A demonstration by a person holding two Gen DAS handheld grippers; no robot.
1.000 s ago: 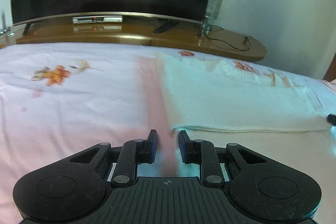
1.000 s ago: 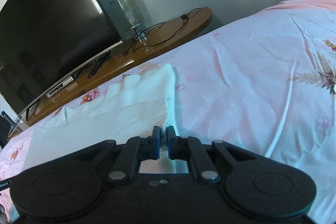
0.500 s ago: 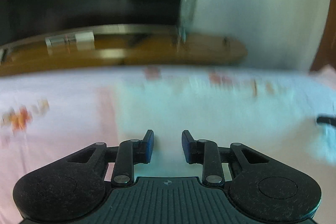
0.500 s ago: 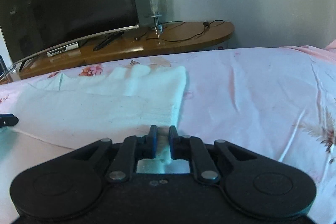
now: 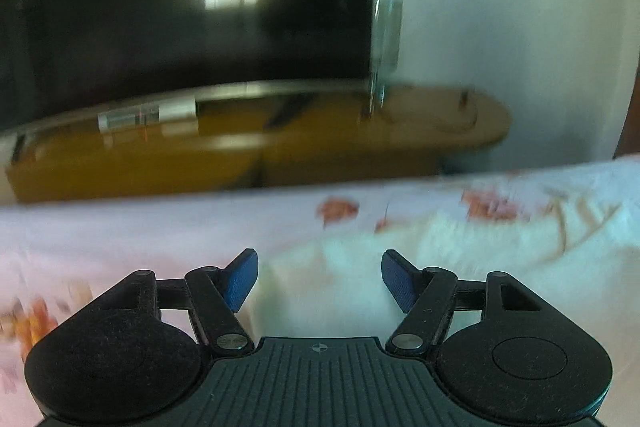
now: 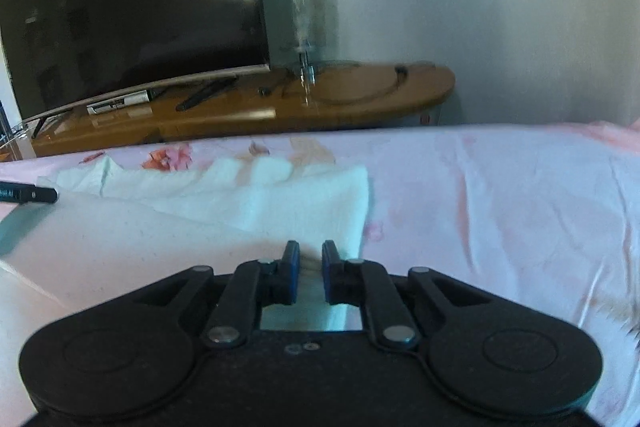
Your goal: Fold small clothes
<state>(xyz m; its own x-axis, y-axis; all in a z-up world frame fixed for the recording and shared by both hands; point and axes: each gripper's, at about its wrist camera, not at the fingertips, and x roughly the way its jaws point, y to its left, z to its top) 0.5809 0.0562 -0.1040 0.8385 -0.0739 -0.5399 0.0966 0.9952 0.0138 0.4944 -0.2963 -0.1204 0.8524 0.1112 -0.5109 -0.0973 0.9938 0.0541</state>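
A white cloth [image 6: 256,203] lies folded on the pink floral bedsheet [image 6: 500,195]. My right gripper [image 6: 307,267] sits over the cloth's near right corner, its jaws a narrow gap apart with cloth showing between and below them; whether they pinch it is unclear. My left gripper [image 5: 319,277] is wide open, blue pads apart, over the blurred left part of the cloth [image 5: 360,267]. A tip of the left gripper [image 6: 28,195] shows at the far left of the right wrist view.
Beyond the bed's far edge stands a wooden TV bench [image 6: 280,111] with a large dark TV [image 6: 132,19], a clear glass [image 6: 306,27], a remote and cables. A white wall [image 6: 480,7] is at the right.
My left gripper has opened wide and moved forward towards the bed's far edge. My right gripper has opened a little, from nearly shut on the cloth corner to a narrow gap, and swung to face the bench.
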